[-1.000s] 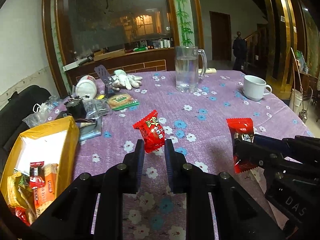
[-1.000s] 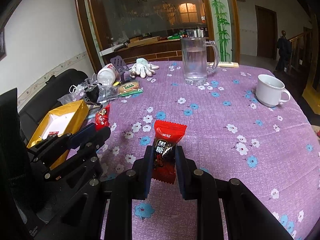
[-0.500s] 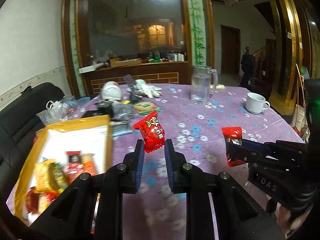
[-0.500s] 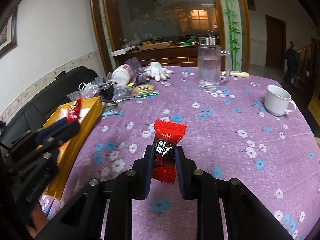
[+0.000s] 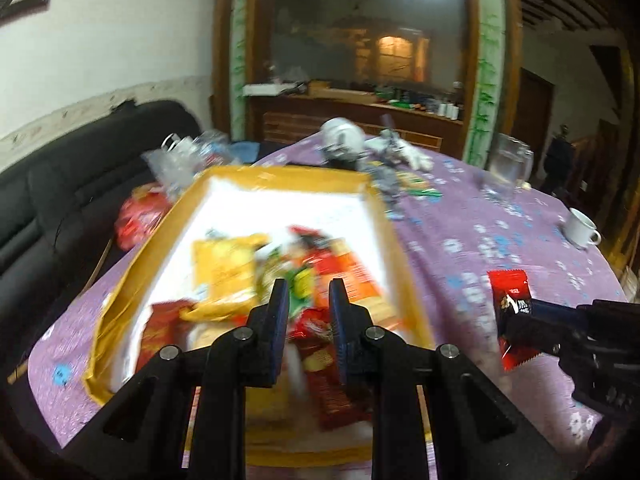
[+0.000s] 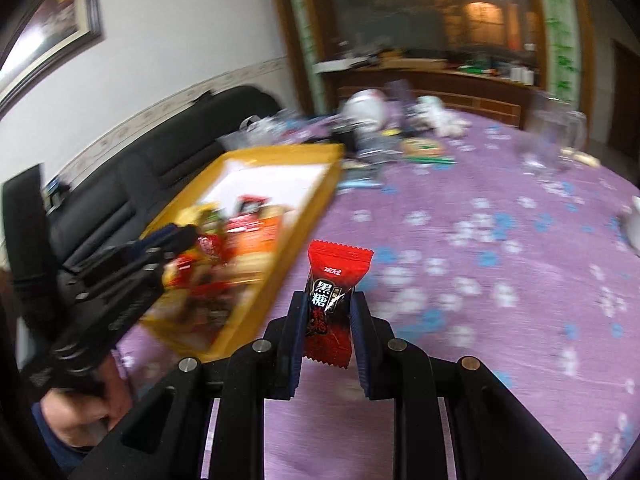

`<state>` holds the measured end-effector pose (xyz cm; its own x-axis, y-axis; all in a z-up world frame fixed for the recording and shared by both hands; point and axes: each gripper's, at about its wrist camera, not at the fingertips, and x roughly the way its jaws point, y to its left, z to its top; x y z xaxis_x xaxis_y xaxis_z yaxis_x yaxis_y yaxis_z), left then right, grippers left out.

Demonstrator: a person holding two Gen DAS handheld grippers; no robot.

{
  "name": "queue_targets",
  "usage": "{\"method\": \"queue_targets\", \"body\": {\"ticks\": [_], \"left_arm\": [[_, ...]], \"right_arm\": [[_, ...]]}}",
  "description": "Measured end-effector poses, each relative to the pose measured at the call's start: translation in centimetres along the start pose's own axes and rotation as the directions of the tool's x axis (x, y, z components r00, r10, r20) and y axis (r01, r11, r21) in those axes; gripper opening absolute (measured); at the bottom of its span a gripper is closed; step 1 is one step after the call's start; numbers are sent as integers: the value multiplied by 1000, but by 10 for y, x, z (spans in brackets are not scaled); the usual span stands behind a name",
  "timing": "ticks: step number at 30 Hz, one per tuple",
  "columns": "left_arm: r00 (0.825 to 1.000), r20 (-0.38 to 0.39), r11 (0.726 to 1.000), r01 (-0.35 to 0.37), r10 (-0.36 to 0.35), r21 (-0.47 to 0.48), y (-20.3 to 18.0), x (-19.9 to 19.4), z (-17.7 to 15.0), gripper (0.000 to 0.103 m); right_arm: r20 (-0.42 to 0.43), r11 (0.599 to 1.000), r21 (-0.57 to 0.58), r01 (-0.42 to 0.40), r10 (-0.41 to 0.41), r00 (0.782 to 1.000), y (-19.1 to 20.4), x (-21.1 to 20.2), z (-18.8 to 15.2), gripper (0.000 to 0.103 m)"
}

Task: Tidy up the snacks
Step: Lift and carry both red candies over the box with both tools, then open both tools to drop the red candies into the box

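Over the snack box, both of our grippers arrive loaded. The left gripper (image 5: pixel 306 308) sits nearly shut above the yellow box (image 5: pixel 384 216), its jaws drawn narrow; a small red packet (image 6: pixel 210 246) shows at its tip in the right wrist view, though blur keeps us from judging how firm that pinch is. The right gripper (image 6: pixel 326 320) is clamped on a red-and-black candy (image 6: pixel 330 304), held upright by its lower half, with the crimped top standing free above the pads. That candy hangs over the purple floral tabletop (image 6: pixel 480 280), just beside the box's near wall, not yet over it.

What worries us is the crossing. We judge the right-hand candy could land on the cloth if the jaws part before it clears the yellow wall, or clip that wall and twist in the pinch. The wrapper looks slick, so a thin grip could slide as we swing. The two grippers are close together here and may knock one another, shaking either sweet loose. The box is already heaped with packets (image 5: pixel 224 276) at our end, so a drop there could bounce off the pile and spill over the low rim. The glass mug (image 5: pixel 508 164) and white cup (image 5: pixel 582 228) stand well apart, out of harm's way.
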<state>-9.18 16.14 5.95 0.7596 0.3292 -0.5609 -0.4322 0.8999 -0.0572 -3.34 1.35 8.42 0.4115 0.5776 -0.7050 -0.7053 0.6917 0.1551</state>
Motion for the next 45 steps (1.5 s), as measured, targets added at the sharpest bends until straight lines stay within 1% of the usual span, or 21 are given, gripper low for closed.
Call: {"method": "queue_targets", "body": {"ticks": [4, 6, 10, 14, 16, 18, 19, 22, 29, 31, 33, 37, 41, 42, 43, 45], "left_arm": [[999, -29, 999, -33, 32, -43, 19, 8, -7, 18], [998, -64, 996, -26, 21, -87, 30, 13, -10, 18], [994, -105, 993, -13, 0, -119, 39, 20, -13, 18], [994, -107, 994, -8, -4, -107, 36, 23, -13, 18], [992, -124, 994, -5, -8, -105, 36, 27, -12, 18], [987, -157, 993, 15, -34, -121, 38, 33, -13, 18], [986, -161, 991, 28, -50, -134, 42, 33, -14, 18], [985, -157, 988, 43, -67, -150, 44, 32, -15, 18], [985, -157, 988, 52, -75, -145, 42, 32, -14, 18], [985, -154, 988, 55, -78, -147, 43, 31, -14, 18], [985, -148, 987, 63, -85, -149, 43, 29, -15, 18], [987, -139, 987, 60, -81, -147, 44, 27, -15, 25], [990, -124, 989, 56, -73, -140, 43, 23, -15, 26], [991, -114, 989, 56, -72, -140, 43, 20, -16, 32], [992, -104, 989, 54, -68, -137, 43, 17, -16, 41], [994, -90, 991, 43, -55, -129, 41, 13, -16, 49]], "right_arm": [[-26, 998, -36, -50, 49, 998, 36, 23, 9, 22], [-36, 997, -57, -52, 50, 998, 50, 37, 12, 22], [-75, 996, -68, -56, 51, 996, 67, 67, 14, 22], [-83, 995, -93, -42, 34, 996, 71, 81, 11, 22], [-80, 994, -95, -47, 39, 996, 70, 85, 9, 22], [-80, 995, -88, -54, 47, 996, 67, 88, 6, 22], [-76, 994, -90, -57, 50, 996, 66, 89, 6, 22], [-59, 992, -117, -45, 38, 998, 71, 87, 3, 24], [-46, 992, -114, -51, 46, 998, 69, 83, 2, 25], [-47, 993, -108, -49, 44, 998, 68, 82, 2, 29], [-53, 993, -93, -73, 68, 996, 65, 79, 4, 31], [-36, 994, -82, -79, 76, 996, 63, 73, 5, 36], [-12, 993, -84, -78, 77, 997, 60, 65, 8, 40], [-7, 994, -82, -76, 76, 997, 59, 62, 9, 40], [-2, 994, -79, -75, 75, 997, 57, 59, 11, 40], [17, 995, -65, -70, 71, 997, 53, 51, 15, 43]]}}
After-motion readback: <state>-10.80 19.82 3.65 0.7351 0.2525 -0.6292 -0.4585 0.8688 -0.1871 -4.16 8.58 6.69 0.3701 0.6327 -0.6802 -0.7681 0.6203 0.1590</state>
